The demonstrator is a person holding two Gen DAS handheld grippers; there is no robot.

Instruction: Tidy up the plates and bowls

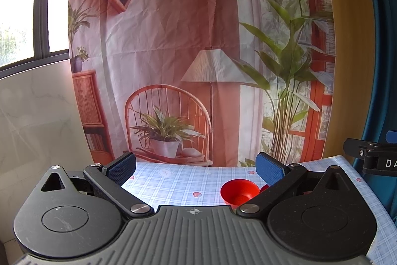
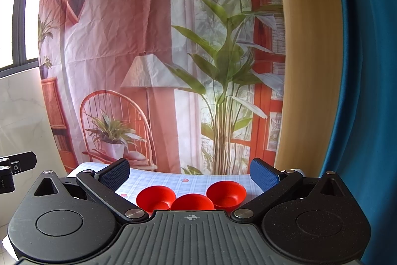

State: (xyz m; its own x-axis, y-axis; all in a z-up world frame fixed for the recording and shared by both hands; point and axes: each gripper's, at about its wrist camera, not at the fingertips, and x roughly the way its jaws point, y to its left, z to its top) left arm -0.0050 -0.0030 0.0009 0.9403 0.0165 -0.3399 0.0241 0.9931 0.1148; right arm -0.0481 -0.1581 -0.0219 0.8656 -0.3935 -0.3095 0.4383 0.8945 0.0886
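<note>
Right tool (image 2: 189, 176) spread, three red bowls (image 2: 192, 201)

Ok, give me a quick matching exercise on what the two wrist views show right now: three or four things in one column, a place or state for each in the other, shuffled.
Things
1. left hand-held gripper
2. middle red bowl
3. checked tablecloth
4. printed backdrop

Places or states
A. hangs upright behind the table
B. open, holding nothing
C. nearest the right wrist camera, partly hidden by the gripper body
D. lies under the bowls

Pairs: 1-B, 2-C, 3-D, 4-A
</note>
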